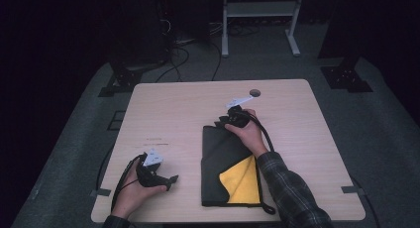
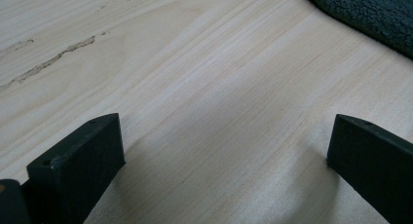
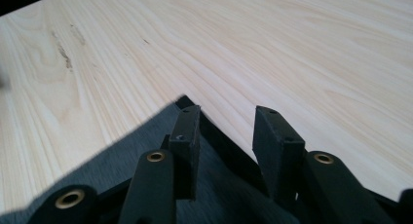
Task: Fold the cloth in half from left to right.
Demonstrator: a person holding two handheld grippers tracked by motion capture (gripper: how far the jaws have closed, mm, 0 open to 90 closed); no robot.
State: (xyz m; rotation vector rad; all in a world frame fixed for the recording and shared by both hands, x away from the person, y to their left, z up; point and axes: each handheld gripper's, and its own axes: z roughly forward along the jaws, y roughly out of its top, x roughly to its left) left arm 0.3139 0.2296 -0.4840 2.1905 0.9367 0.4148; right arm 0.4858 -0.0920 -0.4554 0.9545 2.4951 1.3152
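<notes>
A dark grey cloth (image 1: 223, 153) lies folded on the wooden table (image 1: 183, 104), with its yellow underside (image 1: 242, 181) turned up at the near right corner. My right gripper (image 1: 221, 121) hovers at the cloth's far corner. In the right gripper view its jaws (image 3: 226, 131) stand a little apart over that corner of the cloth (image 3: 112, 160), with bare wood showing between the fingertips and nothing pinched. My left gripper (image 1: 171, 181) rests near the front left of the table, left of the cloth. Its jaws (image 2: 224, 156) are wide apart over bare wood, and the cloth's edge (image 2: 370, 14) lies beyond them.
A round hole (image 1: 255, 93) sits near the table's far edge, just behind my right gripper. Faint marks (image 1: 156, 141) show on the wood left of centre. A white frame (image 1: 260, 10) and cables (image 1: 183, 54) stand on the dark floor beyond the table.
</notes>
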